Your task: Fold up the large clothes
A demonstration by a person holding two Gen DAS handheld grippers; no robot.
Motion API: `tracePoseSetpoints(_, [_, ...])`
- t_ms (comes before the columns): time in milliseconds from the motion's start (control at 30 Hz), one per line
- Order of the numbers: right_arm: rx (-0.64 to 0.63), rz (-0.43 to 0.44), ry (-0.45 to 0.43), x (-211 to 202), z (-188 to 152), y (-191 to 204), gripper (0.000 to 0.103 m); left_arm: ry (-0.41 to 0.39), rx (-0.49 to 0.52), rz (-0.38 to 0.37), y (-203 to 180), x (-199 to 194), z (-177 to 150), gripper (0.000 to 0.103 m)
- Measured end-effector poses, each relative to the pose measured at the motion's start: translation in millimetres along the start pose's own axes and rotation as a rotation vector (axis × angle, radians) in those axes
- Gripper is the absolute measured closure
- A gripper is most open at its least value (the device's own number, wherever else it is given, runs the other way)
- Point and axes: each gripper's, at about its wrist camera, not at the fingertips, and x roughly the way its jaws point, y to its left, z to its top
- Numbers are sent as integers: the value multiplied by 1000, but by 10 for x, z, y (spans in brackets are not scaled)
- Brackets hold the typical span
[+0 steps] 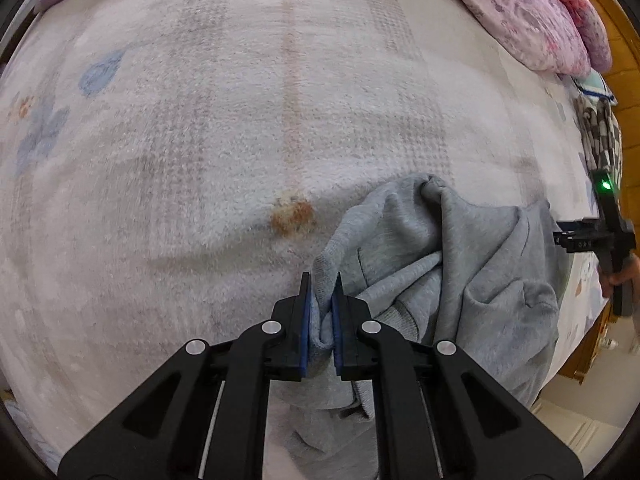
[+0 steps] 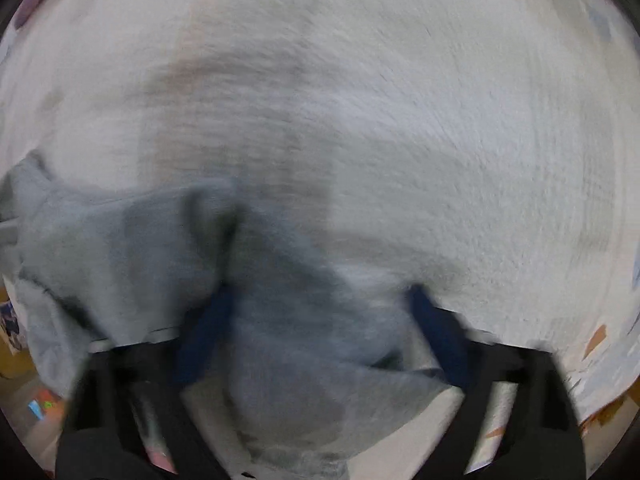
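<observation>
The left gripper (image 1: 322, 292) pinches the grey sweatshirt (image 1: 460, 264). The right gripper (image 2: 320, 300) stands apart around it. No writing shows.

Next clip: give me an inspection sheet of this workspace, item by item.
Surface: pale fleece blanket with faded plaid, blue flowers and an orange-brown spot.
Job's things: grey sweatshirt, crumpled at the near edge.
Clutter: pink floral bedding; checkered cloth at the far right.
Grippers: left gripper shut on a sweatshirt edge; right gripper blurred, jaws apart, grey fabric between them.
Cables: nothing seen.
Surroundings: wooden furniture; pale floor.
</observation>
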Motion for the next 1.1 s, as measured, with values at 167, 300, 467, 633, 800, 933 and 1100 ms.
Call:
tracePoseSetpoints(167, [66,41,-44,-176,-70,-6,97,-19,11,8,-51,-98,27,94])
tracePoseSetpoints(300, [130,48,-129,-404,-156,-31,97,-60,25,25,-123,-229,-22,94])
tracePoseSetpoints(467, [124,42,-194,-659,-310,80,97,-76,40,63,-237,-344,-44,94])
tracePoseSetpoints(633, [135,58,-239,-879,-540,25,97,-118,79,91,-367,-516,-121,94])
tracePoseSetpoints(800, [153,79,-282,-1124,-824,11,97,-153,138,138,-483,-708,-261,94])
tracePoseSetpoints(933, [133,73,-318,-1272,-925,154,97,-175,171,158,-556,-894,-408,94])
tracePoseSetpoints(1100, [115,68,-392,-1514,-1350,206,97,-207,196,195,-655,-1141,-656,94])
